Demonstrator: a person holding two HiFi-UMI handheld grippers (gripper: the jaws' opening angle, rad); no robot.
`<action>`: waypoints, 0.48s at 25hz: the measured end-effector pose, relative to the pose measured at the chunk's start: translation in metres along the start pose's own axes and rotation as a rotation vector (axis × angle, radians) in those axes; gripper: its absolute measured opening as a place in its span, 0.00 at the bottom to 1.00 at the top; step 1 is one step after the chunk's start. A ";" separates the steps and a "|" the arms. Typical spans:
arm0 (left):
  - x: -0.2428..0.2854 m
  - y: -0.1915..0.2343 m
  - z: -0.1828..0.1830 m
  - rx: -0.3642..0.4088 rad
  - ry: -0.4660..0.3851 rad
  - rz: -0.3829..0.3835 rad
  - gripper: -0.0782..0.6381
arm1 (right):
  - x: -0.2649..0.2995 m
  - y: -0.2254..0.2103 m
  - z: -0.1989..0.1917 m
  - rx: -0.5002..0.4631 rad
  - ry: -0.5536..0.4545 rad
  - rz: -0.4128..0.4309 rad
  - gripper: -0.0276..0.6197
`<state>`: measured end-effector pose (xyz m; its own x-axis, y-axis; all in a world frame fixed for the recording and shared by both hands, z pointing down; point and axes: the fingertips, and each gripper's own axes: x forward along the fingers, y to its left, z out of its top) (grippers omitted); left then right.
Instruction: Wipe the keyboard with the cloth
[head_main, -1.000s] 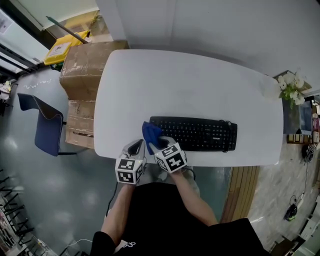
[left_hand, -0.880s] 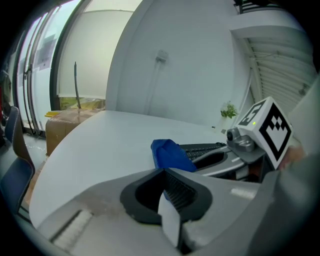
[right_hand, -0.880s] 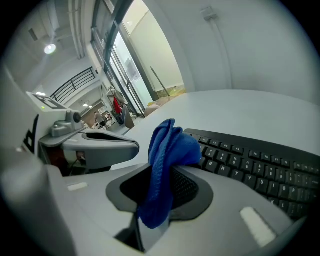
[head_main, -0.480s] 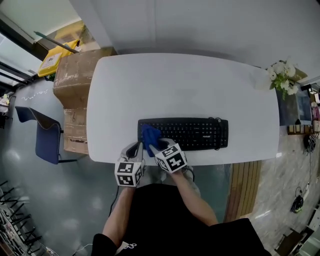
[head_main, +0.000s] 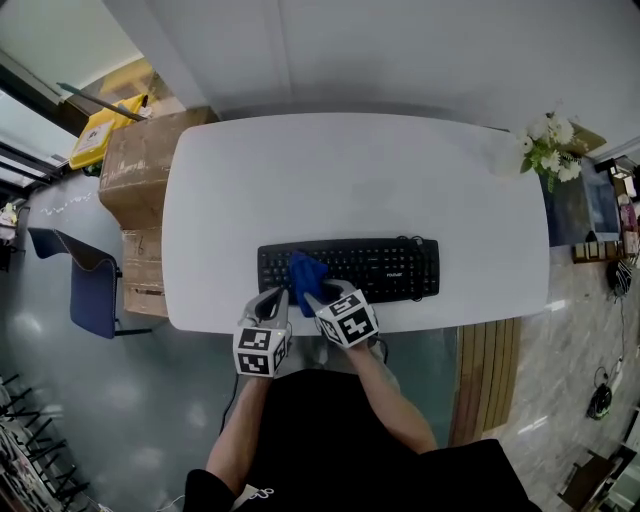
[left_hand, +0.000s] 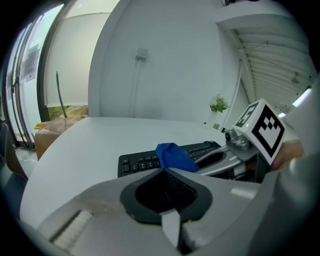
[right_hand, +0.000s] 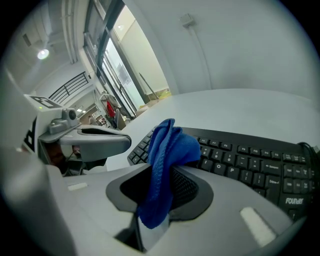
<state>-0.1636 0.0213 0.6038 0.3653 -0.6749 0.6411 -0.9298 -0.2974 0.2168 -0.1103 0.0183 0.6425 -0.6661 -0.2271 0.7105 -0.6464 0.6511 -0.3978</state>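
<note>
A white, round-cornered surface (head_main: 360, 180) stood against a pale wall (head_main: 420, 50). To its left sat stacked cardboard boxes (head_main: 145, 165) with a yellow item (head_main: 103, 125) behind them, and a dark blue chair (head_main: 88, 290) on the glossy grey floor (head_main: 110, 400). White flowers (head_main: 548, 145) showed at the far right corner, wooden slats (head_main: 485, 385) below right. Tall windows (right_hand: 131, 60) let in daylight

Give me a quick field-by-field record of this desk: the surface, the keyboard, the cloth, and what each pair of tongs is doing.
Surface: white rounded table
Keyboard: black plastic keyboard, near the table's front edge
Cloth: crumpled blue fabric cloth, over the keyboard's left part
Right side: right tongs shut on the cloth
Left side: left tongs shut, holding nothing, close beside the right tongs at the table's front edge
</note>
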 end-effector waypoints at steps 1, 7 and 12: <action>0.002 -0.003 0.001 -0.003 0.000 -0.003 0.10 | -0.003 -0.004 -0.001 0.003 -0.001 -0.004 0.21; 0.015 -0.026 -0.001 0.028 0.021 -0.021 0.10 | -0.023 -0.025 -0.010 0.022 -0.005 -0.025 0.21; 0.025 -0.047 0.007 0.029 0.016 -0.040 0.10 | -0.039 -0.044 -0.016 0.040 -0.013 -0.042 0.21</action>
<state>-0.1106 0.0136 0.6046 0.4012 -0.6511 0.6444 -0.9128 -0.3433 0.2215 -0.0494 0.0103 0.6418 -0.6429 -0.2634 0.7192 -0.6880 0.6113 -0.3911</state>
